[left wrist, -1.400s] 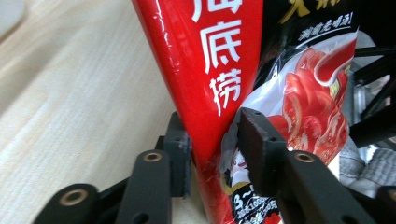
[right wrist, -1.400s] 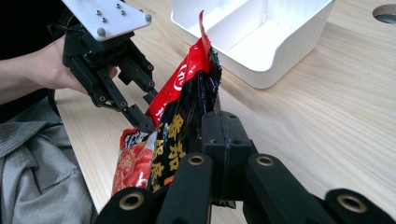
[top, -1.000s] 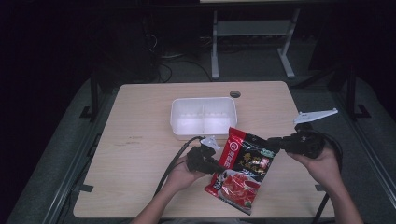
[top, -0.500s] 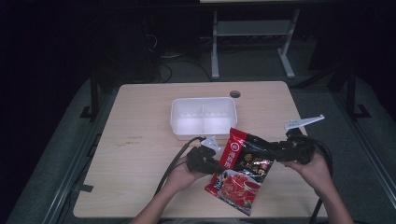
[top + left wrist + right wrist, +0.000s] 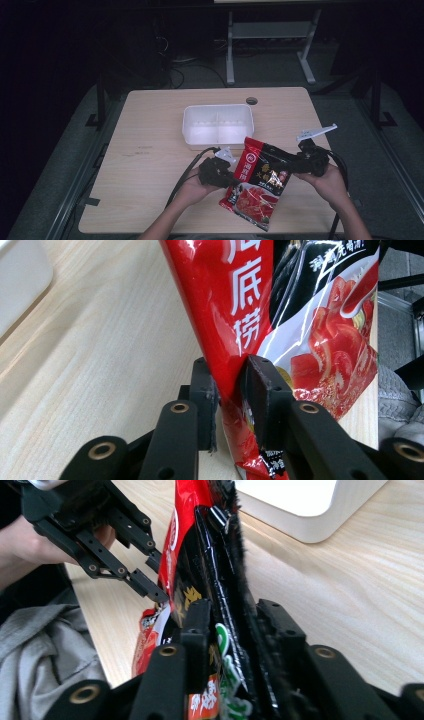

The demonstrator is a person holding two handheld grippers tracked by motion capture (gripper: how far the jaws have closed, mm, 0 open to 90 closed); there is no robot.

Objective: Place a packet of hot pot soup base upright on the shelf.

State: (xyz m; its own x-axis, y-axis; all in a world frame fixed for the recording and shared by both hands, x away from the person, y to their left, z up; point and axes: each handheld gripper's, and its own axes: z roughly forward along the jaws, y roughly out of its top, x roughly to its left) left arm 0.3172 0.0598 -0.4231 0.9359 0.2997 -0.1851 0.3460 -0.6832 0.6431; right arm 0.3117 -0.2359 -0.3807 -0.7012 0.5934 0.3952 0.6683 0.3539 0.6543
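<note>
- A glossy red-and-black foil food pouch with printed characters and a picture of red sauce is held up over the near edge of the pale wooden table, tilted, between the two hand-held grippers.
- The left gripper is clamped on the pouch's red side edge; in the left gripper view its black pads pinch the foil tight, with the crease running between them.
- The right gripper comes in from the other side at the dark upper part of the pouch. Its jaws have just been closing, with the pouch's edge between them. In the right gripper view the foil sits between the pads, yet I cannot tell whether they already press on it.
- A white, shallow, rectangular plastic container with two compartments stands on the table just beyond the pouch, empty as far as can be seen.
- Judging by this, the work looks early: the pouch is lifted and steadied, and a second grip is being set.
- The pouch appears unopened, with no tear visible along its top.
- What seems left: secure the right-hand hold, pull the top apart, then tip the contents into the container.
</note>
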